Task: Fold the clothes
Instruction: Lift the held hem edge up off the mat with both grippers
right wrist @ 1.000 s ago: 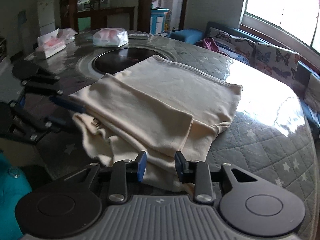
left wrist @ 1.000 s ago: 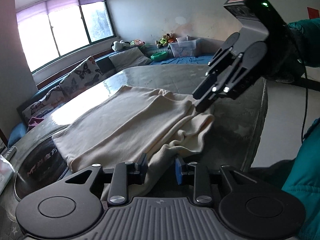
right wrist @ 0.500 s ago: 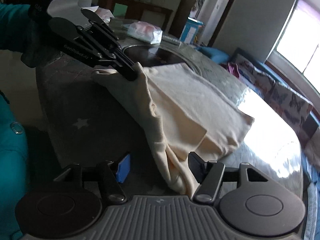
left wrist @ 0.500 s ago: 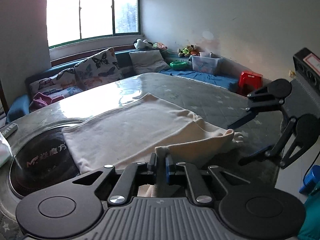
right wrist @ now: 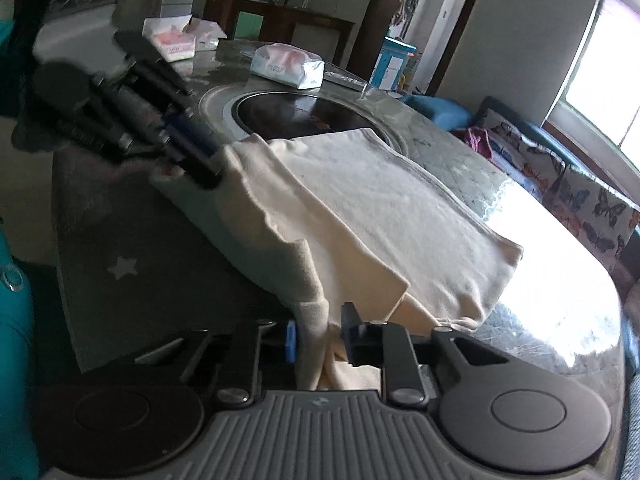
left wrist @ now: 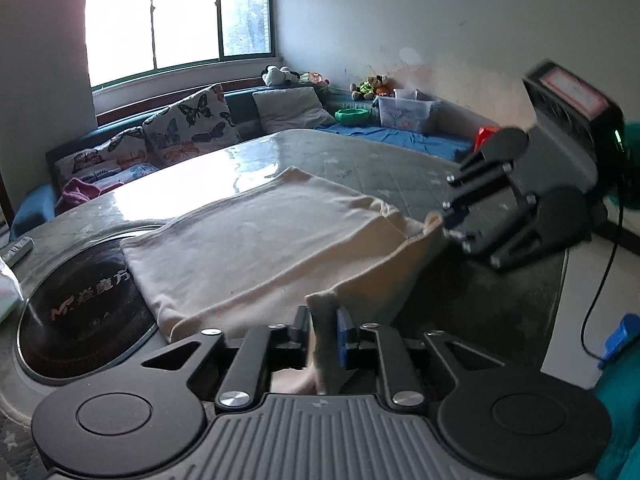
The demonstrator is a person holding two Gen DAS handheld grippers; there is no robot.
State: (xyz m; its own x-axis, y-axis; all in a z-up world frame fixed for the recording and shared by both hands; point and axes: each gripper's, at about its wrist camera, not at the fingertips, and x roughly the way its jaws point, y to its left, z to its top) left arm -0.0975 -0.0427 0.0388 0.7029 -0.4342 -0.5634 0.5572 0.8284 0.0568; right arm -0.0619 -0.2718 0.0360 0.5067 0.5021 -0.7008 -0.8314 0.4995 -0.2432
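Both tongs, left gripper and right gripper, pinch the near edge of the cream garment, lifted off the table.

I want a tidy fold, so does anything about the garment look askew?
The cream garment lies mostly flat, but the near edge held between the left gripper and right gripper sags and ripples unevenly.
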